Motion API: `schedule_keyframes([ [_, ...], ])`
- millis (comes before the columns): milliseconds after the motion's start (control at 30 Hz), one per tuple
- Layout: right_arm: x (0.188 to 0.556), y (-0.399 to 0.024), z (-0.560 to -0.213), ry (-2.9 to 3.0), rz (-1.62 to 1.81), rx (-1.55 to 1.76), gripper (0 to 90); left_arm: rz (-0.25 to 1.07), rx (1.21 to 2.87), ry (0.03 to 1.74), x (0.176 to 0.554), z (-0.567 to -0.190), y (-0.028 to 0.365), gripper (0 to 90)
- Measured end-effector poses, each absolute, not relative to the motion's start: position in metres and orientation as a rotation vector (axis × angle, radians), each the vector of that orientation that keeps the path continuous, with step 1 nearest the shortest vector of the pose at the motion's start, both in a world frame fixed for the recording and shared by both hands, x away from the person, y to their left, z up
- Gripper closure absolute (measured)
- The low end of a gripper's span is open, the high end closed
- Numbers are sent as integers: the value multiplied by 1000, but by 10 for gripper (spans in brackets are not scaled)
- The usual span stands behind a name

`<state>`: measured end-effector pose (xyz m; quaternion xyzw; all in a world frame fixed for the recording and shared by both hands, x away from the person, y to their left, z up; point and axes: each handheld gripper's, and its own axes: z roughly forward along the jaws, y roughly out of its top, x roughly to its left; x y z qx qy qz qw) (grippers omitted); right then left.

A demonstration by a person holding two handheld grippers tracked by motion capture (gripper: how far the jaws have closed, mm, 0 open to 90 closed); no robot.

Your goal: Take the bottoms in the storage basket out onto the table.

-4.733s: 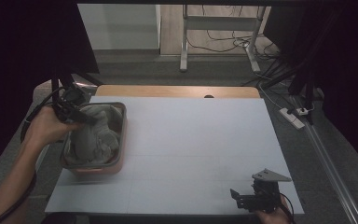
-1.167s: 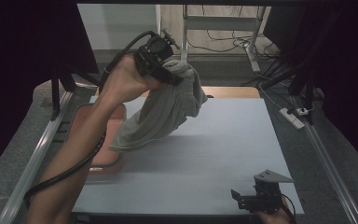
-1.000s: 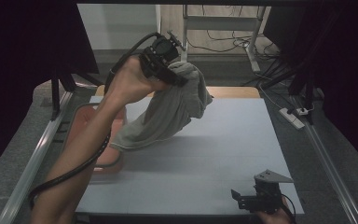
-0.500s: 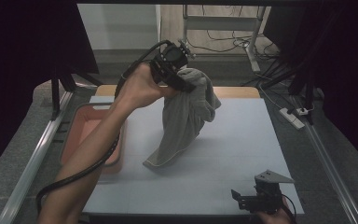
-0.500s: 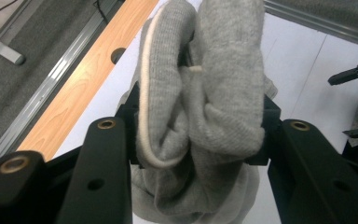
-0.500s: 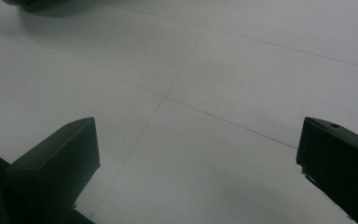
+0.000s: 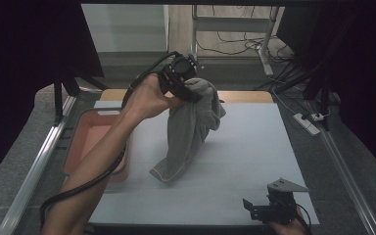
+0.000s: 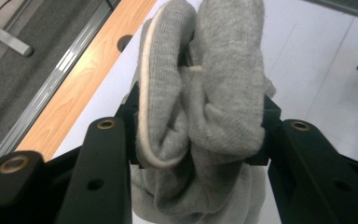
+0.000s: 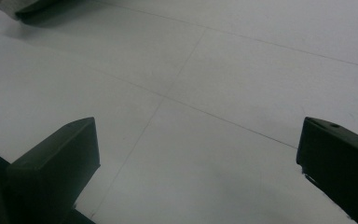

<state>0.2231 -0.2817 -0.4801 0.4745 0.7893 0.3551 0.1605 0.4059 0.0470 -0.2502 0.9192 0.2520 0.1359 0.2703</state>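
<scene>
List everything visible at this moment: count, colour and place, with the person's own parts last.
grey cloth: one, grey with a pale hem, hanging from the left gripper, lower end on the table
tray: one, salmon pink, left side of the table
table: one, white top with a wooden far edge
power strip: one, white, on the floor at right
left gripper: one, black, shut on the grey cloth above the table
right gripper: one, black, jaws open, near right corner
left forearm: one, bare, over the tray

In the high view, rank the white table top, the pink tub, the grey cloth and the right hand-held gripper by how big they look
1. White table top
2. Pink tub and grey cloth: they look about alike, and an arm covers part of the tub, so unranked
3. Right hand-held gripper
</scene>
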Motion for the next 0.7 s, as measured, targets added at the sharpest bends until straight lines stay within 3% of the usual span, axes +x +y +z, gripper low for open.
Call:
schedule_keyframes([
  [700,223,-282,-480,2256,1014,1355,0,410,2486,665,408,-277,56,534],
])
